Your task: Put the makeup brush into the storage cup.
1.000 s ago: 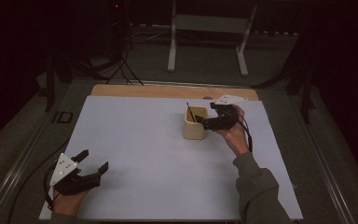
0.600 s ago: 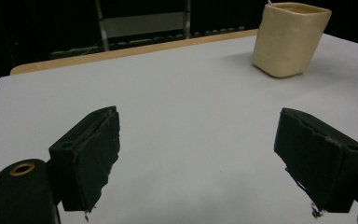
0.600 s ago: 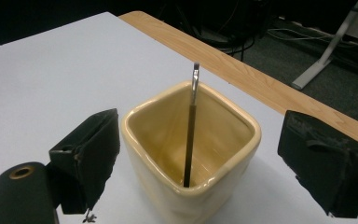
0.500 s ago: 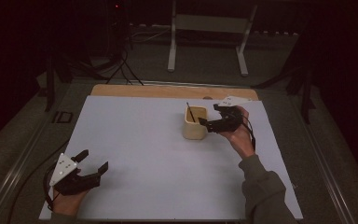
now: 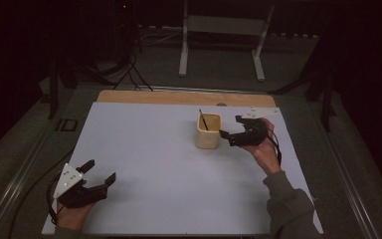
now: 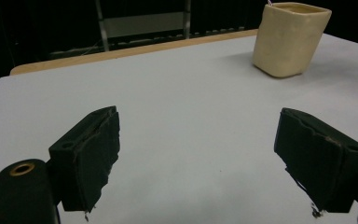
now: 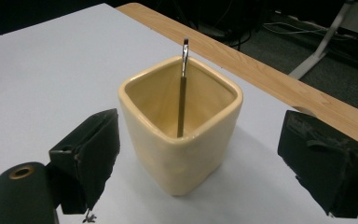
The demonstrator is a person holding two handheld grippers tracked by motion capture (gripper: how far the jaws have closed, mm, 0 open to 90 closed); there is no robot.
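A cream cup [image 5: 208, 131] stands upright on the white table top [image 5: 169, 164], close to the far edge and a bit toward the right side. It has 4 rounded corners and an open top. A thin dark stick [image 5: 203, 119] with a shiny tip stands inside the cup and leans on its far rim, poking up just above it.

The right gripper [image 5: 231, 130] is just beside the cup, on the cup's right side. A hand [image 5: 263, 149] holds it, and a grey-green sleeve [image 5: 291, 209] runs down to the near right corner of the table top. Its 2 black jaws are spread wide, and they hold nothing. In the right gripper view the cup [image 7: 181, 123] sits between the 2 jaws, but neither jaw touches it. The stick [image 7: 182, 88] shows clearly there, standing up against the far wall of the cup.

The left gripper [image 5: 101, 173] rests at the near left corner of the table top, well apart from the cup. Its jaws are spread wide too, with only bare table top between them. In the left gripper view the cup [image 6: 290, 39] is far off, up at the top right.

A strip of light wood [image 5: 184, 97] runs along the far edge of the table top, behind the cup
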